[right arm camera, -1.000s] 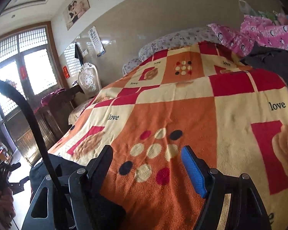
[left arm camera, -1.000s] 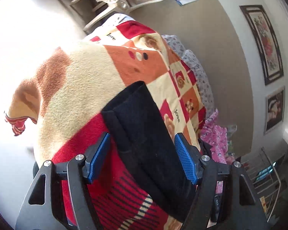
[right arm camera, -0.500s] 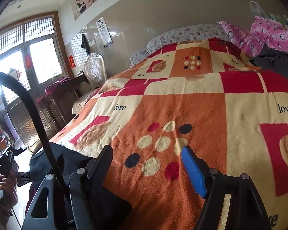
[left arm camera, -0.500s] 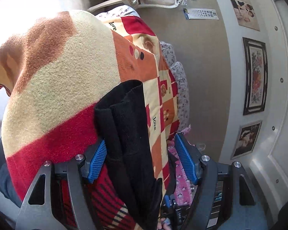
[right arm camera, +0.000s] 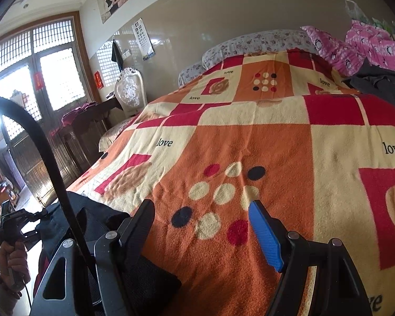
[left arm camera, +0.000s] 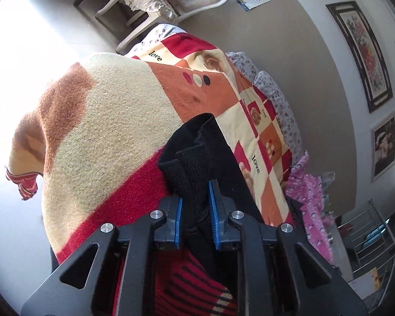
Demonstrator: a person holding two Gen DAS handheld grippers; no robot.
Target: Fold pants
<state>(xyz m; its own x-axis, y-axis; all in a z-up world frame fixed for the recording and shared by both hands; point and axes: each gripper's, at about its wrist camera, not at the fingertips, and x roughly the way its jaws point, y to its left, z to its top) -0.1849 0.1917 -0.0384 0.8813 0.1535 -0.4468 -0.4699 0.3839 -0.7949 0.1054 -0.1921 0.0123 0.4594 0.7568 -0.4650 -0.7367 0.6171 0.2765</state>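
Observation:
The black pants (left arm camera: 197, 155) lie on the patchwork blanket (left arm camera: 113, 121) near the bed's edge. My left gripper (left arm camera: 195, 210) is shut on a bunched fold of the pants, blue pads pressing the cloth from both sides. In the right wrist view the pants (right arm camera: 97, 218) show as a dark heap at the lower left, partly hidden by the gripper body. My right gripper (right arm camera: 202, 216) is open and empty, hovering over the orange dotted square of the blanket (right arm camera: 250, 144).
Pink bedding (right arm camera: 368, 47) and a dark garment (right arm camera: 381, 84) lie at the bed's far right. Floral pillows (right arm camera: 250, 44) line the wall. A white chair (right arm camera: 130, 89) and dark wooden table (right arm camera: 92, 121) stand left of the bed. A metal rack (left arm camera: 368, 237) stands beyond.
My left gripper has closed from wide open onto a fold of the black pants. My right gripper has stayed open and shifted only slightly over the blanket.

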